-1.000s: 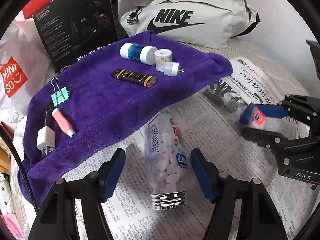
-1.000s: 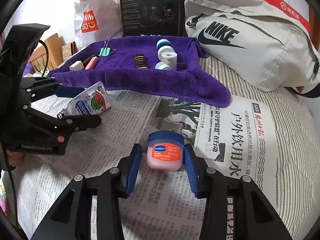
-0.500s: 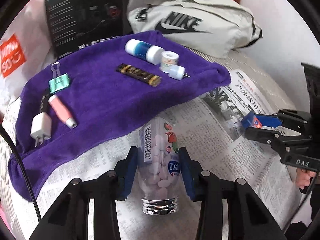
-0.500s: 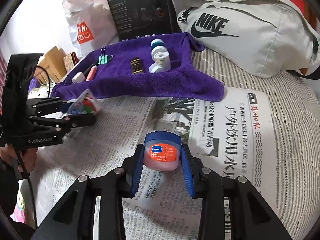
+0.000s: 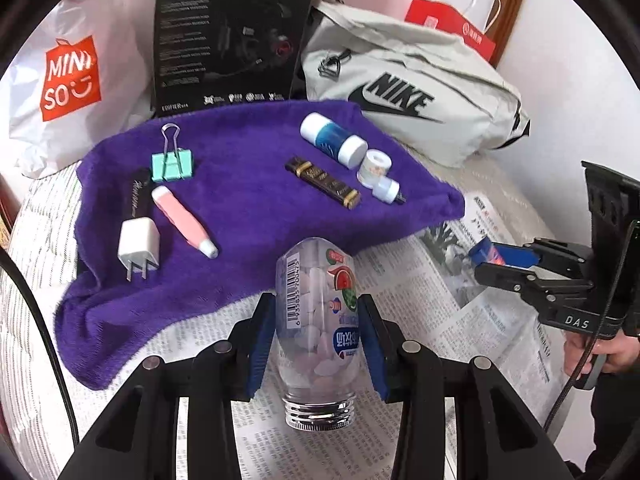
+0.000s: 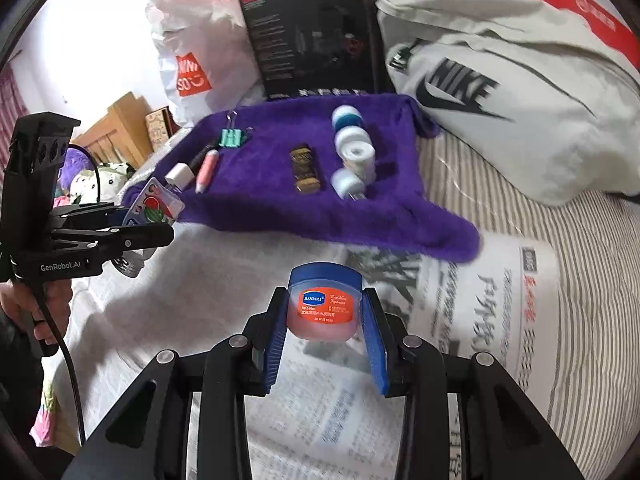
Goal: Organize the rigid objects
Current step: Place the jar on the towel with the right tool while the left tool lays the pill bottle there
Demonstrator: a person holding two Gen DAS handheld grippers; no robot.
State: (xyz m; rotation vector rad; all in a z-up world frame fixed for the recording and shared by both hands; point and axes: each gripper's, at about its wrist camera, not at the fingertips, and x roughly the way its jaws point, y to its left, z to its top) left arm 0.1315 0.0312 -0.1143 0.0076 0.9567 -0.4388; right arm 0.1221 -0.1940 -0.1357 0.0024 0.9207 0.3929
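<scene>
Both grippers are carrying something, so this looks like the carrying step: things picked up off the newspaper [image 5: 460, 300] and on their way to the purple towel [image 5: 248, 216].

The left gripper [image 5: 318, 326] is pinching a clear candy bottle [image 5: 316, 320] between its blue pads. The bottle points away from the camera, with its silver screw neck nearest (no cap can be seen on it). It hangs over the near edge of the towel.

The right gripper [image 6: 324, 326] is pinching a little pink jar [image 6: 325, 304] with a blue lid. The jar stands upright between the pads, above the newspaper, near the towel's right corner.

On the towel there is already a group on the left, with a green clip [image 5: 172, 162], a pink pen [image 5: 184, 220] and a white plug [image 5: 138, 246]. On the right lie a brown bar [image 5: 322, 182] and some white bottles [image 5: 334, 145].

Next, I think each gripper should go to a bare spot on the towel, go down gently, and only then let go. The bottle is round, so it might roll.
</scene>
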